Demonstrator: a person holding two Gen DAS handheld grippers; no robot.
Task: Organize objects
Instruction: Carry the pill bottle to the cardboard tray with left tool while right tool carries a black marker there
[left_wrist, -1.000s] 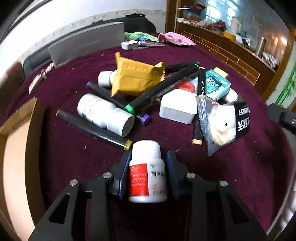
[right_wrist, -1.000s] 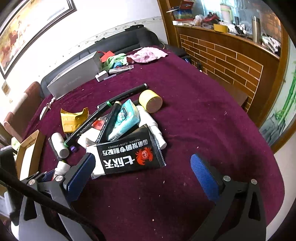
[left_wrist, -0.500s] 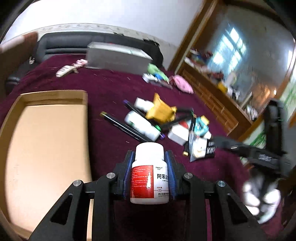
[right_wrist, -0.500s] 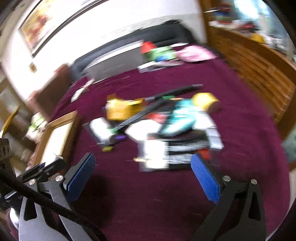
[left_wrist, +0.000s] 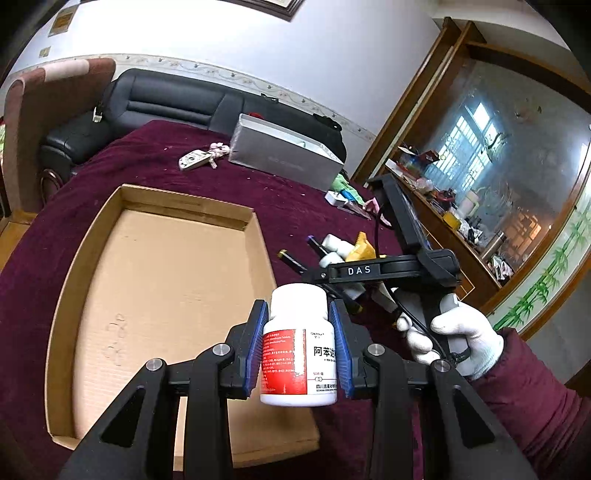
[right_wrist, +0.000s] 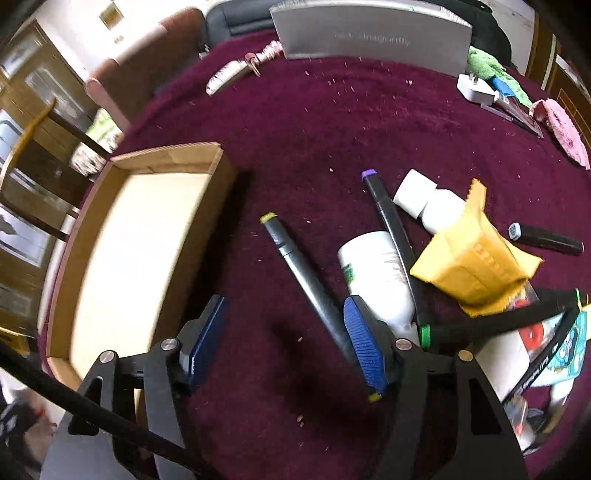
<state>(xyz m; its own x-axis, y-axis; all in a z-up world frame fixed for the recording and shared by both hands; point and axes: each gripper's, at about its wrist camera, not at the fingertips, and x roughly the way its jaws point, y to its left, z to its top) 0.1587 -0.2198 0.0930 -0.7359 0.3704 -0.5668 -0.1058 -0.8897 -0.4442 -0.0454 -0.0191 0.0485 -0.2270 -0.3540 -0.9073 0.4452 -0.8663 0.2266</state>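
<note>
Presently, pill bottle held over the cardboard tray's edge; markers loose on the cloth.

Left gripper is clenched on the white pill bottle, upright between its pads, above the near corner of the cardboard tray; right gripper, jaws just narrowing and gripping nothing, hangs over the maroon tablecloth, its right pad over the yellow-capped marker.

Counted on the cloth: four black markers, three white bottles, one yellow packet, one cardboard tray, one grey box.
</note>
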